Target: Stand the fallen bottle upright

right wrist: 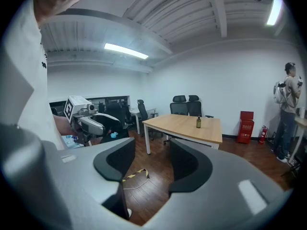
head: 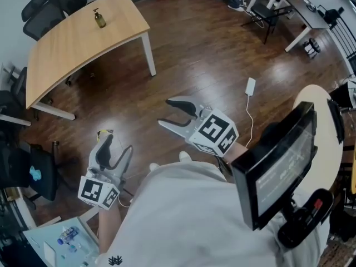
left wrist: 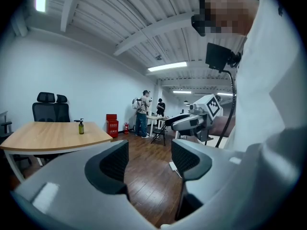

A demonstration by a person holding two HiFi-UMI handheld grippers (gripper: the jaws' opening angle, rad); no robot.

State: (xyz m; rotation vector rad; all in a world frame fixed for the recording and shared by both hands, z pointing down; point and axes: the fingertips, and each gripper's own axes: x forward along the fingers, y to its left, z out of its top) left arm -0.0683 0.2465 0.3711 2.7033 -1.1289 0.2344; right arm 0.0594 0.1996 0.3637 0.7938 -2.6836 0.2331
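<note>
A small dark pump bottle (head: 99, 19) stands upright on the light wooden table (head: 67, 43) at the far left of the room. It also shows as the bottle (left wrist: 81, 126) in the left gripper view and the bottle (right wrist: 198, 122) in the right gripper view, far beyond the jaws in both. My left gripper (head: 115, 146) hangs low over the dark wood floor, open and empty. My right gripper (head: 171, 113) is held higher, also open with nothing between its jaws. Both are well away from the table.
Black office chairs (head: 47, 7) stand behind the table. A white power strip (head: 250, 85) with its cable lies on the floor, and a strip of yellow-black tape (right wrist: 132, 175) too. A red box (left wrist: 112, 125) sits by the wall. People (left wrist: 142, 113) stand at far desks.
</note>
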